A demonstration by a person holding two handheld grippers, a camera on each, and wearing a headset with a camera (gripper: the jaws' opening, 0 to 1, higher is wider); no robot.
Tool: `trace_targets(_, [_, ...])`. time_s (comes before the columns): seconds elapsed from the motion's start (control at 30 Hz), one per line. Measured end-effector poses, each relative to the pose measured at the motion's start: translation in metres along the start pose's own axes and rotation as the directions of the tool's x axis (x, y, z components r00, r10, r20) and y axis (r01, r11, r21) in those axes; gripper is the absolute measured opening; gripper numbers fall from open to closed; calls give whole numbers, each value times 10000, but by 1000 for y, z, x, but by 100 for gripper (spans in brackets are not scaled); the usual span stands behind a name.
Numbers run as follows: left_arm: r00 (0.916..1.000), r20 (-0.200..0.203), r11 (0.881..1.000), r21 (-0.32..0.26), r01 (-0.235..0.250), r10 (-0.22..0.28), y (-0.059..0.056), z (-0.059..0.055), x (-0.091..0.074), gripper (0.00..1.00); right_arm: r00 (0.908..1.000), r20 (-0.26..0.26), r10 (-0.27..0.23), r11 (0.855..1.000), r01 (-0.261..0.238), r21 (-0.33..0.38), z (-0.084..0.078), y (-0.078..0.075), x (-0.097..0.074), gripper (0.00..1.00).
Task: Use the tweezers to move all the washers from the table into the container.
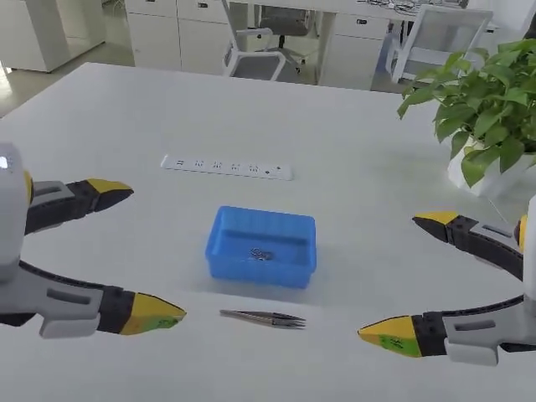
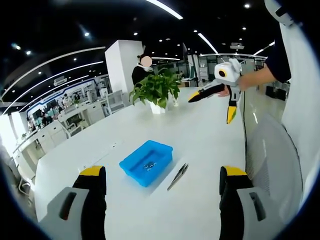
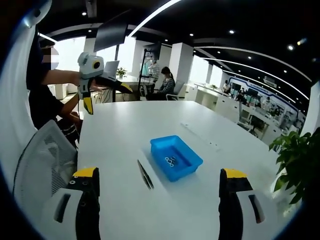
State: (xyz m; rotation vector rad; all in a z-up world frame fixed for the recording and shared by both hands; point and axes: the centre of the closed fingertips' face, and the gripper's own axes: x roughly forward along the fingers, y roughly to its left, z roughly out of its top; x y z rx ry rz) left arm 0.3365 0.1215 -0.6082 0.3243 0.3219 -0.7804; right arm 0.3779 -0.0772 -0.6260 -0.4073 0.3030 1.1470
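Note:
A blue container [image 1: 261,245] sits mid-table with several small metal washers [image 1: 260,254] lying inside it; it also appears in the left gripper view as the container [image 2: 146,162] and in the right gripper view as the container [image 3: 176,157]. Metal tweezers [image 1: 263,317] lie flat on the table just in front of it, touched by nothing. My left gripper [image 1: 142,256] is held open at the left, well apart from the tweezers. My right gripper [image 1: 408,280] is open at the right, also empty. Tweezers [image 2: 177,176] and tweezers [image 3: 145,174] lie between each gripper's jaws, farther out.
A white power strip [image 1: 227,167] lies behind the container. A potted green plant [image 1: 492,109] stands at the table's right edge. White chairs [image 1: 260,38] and cabinets stand beyond the far edge. A person sits in the background [image 3: 165,83].

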Motion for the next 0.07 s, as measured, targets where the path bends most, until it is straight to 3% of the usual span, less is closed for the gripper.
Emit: trace_targets(0.07, [9999,89,10000,11,-60,60,-1,3,-1,100,10000,-1,34,10000,-34,6,1,1,-1,100])
